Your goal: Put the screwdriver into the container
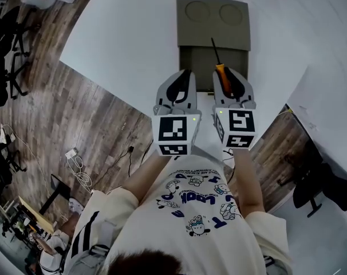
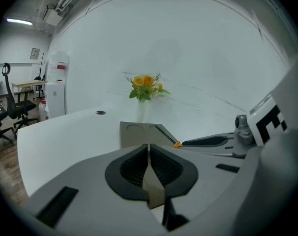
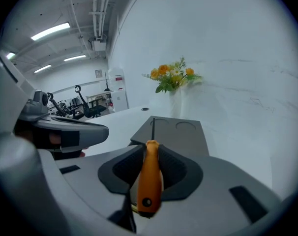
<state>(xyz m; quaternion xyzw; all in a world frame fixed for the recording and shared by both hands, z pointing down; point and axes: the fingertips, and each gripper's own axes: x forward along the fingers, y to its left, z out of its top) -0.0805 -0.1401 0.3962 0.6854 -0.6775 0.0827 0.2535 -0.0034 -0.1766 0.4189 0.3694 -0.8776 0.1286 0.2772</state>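
Orange-handled screwdriver (image 3: 149,181), thin dark shaft aimed at 12 o'clock, is clamped by right gripper (image 3: 149,148); left gripper (image 2: 148,149) is closed, empty.

Right tongs (image 1: 224,78) clamped on the orange handle of the screwdriver (image 1: 219,66). Its black shaft points away from the person, tilted slightly left, over the open lower compartment of the grey container (image 1: 213,27). The container's upper section carries two round recesses, side by side. Left tongs (image 1: 182,80) sit just beside the right ones at the container's near edge, jaws together with nothing between them. Both marker cubes (image 1: 176,132) face the camera. The container sits on a white counter (image 1: 122,39). Person's cream printed shirt (image 1: 190,216) fills the bottom of the frame. Wood-plank floor (image 1: 53,113) at left with cables (image 1: 79,165) lying on it, and a black chair (image 1: 322,191) at right.
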